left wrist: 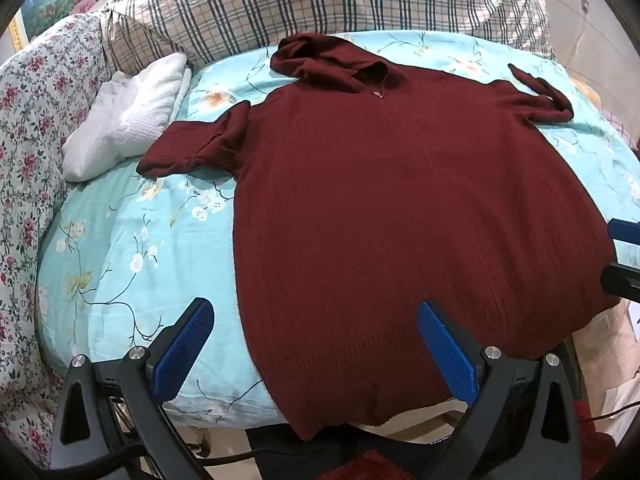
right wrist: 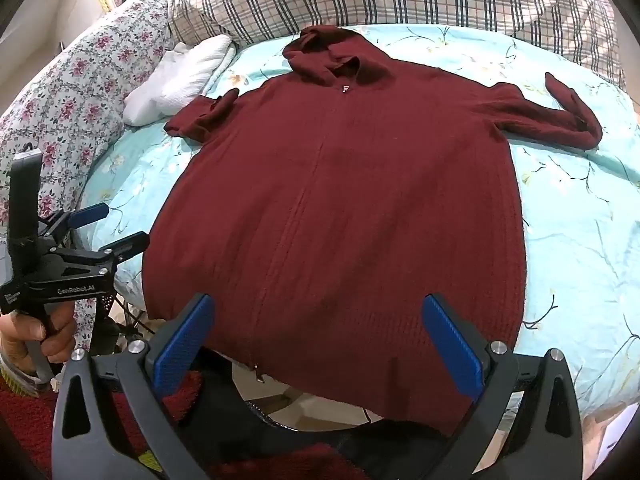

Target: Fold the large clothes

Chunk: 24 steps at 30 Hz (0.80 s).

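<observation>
A dark red knit hooded zip sweater (left wrist: 380, 208) lies flat, front up, on the light blue flowered bed sheet (left wrist: 132, 240), hood far, hem hanging over the near bed edge. Both sleeves are folded back on themselves. It also shows in the right wrist view (right wrist: 340, 208). My left gripper (left wrist: 316, 340) is open and empty above the hem's left corner. My right gripper (right wrist: 320, 336) is open and empty above the middle of the hem. The left gripper also shows in the right wrist view (right wrist: 108, 228), open, at the sweater's left edge.
A white textured cloth (left wrist: 132, 120) lies at the far left by the left sleeve. A plaid duvet (left wrist: 320, 0) is piled along the far side. A rose-print pillow (left wrist: 36, 140) borders the left. A red rug (right wrist: 280, 464) lies below the bed edge.
</observation>
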Available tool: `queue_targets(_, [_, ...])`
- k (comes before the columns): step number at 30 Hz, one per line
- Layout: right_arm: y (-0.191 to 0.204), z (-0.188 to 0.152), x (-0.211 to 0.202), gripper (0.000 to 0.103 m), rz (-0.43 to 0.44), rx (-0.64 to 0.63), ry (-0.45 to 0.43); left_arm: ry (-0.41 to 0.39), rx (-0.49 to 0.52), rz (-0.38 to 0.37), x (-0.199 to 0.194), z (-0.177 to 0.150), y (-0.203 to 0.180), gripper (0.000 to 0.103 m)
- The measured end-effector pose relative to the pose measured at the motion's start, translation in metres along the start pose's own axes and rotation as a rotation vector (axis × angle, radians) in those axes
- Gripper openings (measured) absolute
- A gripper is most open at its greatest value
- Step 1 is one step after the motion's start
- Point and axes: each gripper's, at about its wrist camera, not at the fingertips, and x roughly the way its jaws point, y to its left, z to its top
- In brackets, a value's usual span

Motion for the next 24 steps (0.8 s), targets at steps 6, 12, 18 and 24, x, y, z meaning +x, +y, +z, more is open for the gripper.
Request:
queue_targets(6, [0.009, -0.004, -0.002, 0.103, -0.012, 0.004, -0.001, 0.002, -0.005, -0.005, 0.000, 0.001, -0.001, 0.102])
queue_targets(12, [0.010, -0.004, -0.006, 0.103, -0.004, 0.005, -0.003, 0.006, -0.004, -0.005, -0.002, 0.003, -0.002, 0.102])
queue_targets(18, [0.010, -0.003, -0.006, 0.103, -0.002, 0.002, -0.004, 0.005, -0.005, -0.006, -0.002, 0.003, -0.001, 0.102])
queue_targets(24, [0.013, 0.000, -0.005, 0.103, -0.002, 0.001, 0.002, 0.002, -0.005, -0.009, 0.003, 0.000, 0.002, 0.102])
